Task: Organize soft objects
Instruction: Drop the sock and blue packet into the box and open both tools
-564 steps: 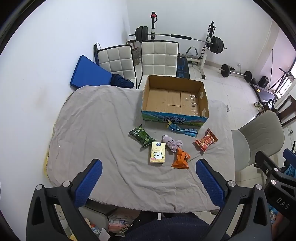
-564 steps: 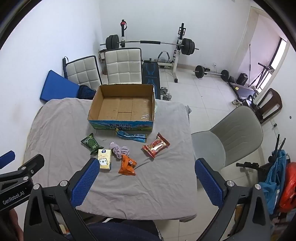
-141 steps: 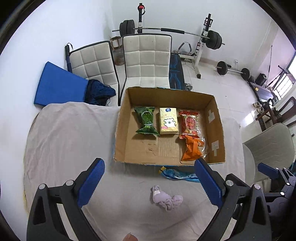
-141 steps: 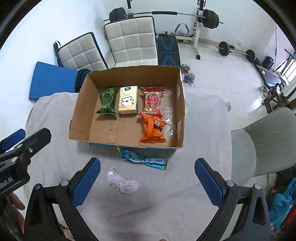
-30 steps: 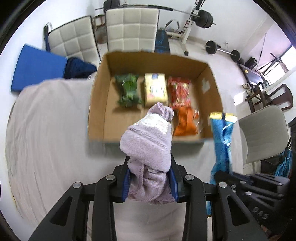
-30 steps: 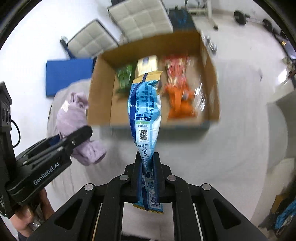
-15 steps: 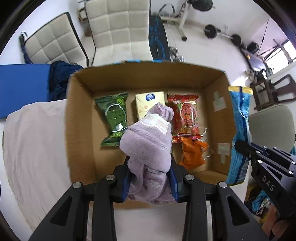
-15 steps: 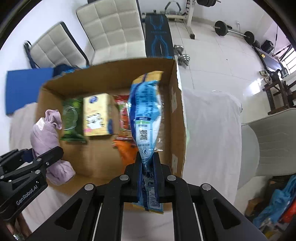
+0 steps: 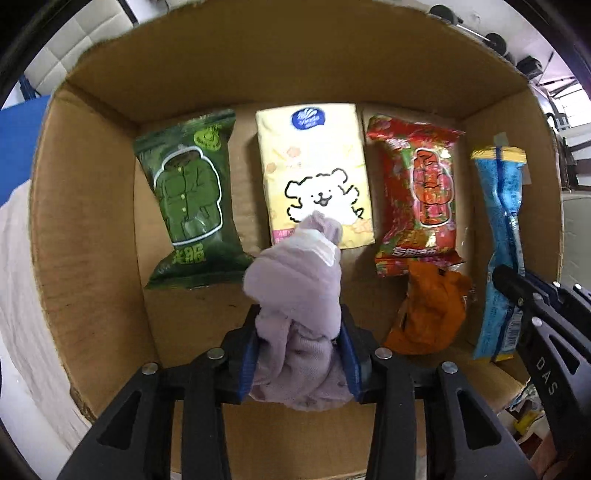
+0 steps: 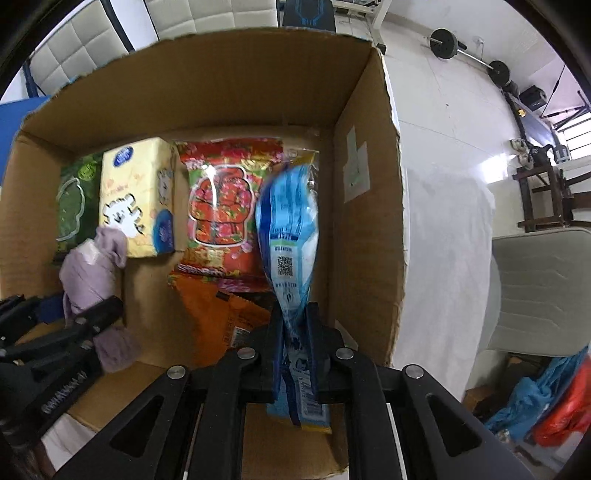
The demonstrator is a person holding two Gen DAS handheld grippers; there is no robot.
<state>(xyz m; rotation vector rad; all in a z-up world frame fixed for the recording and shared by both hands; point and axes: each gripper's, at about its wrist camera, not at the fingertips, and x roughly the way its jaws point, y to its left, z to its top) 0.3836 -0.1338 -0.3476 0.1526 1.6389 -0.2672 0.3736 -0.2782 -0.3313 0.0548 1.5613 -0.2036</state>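
Observation:
My left gripper (image 9: pixel 300 332) is shut on a lilac sock bundle (image 9: pixel 295 288) and holds it inside the cardboard box (image 9: pixel 85 229), in front of the yellow tissue pack (image 9: pixel 314 173). My right gripper (image 10: pixel 294 332) is shut on a long blue snack packet (image 10: pixel 290 225) and holds it inside the box by its right wall (image 10: pixel 365 221). On the box floor lie a green packet (image 9: pixel 188 210), the tissue pack, a red packet (image 9: pixel 417 199) and an orange packet (image 9: pixel 428 310). The blue packet (image 9: pixel 502 236) and the right gripper (image 9: pixel 517 291) also show in the left wrist view.
The box stands on a table under a pale cloth (image 10: pixel 447 236). A grey chair (image 10: pixel 543 288) stands to the right of the table. White padded chairs (image 10: pixel 207 14) and weights (image 10: pixel 443 40) are beyond the box. A blue mat (image 9: pixel 18 140) lies at the left.
Both grippers have moved forward and down into the box with their loads. The sock now hangs just in front of the tissue pack and the blue packet is beside the red packet.

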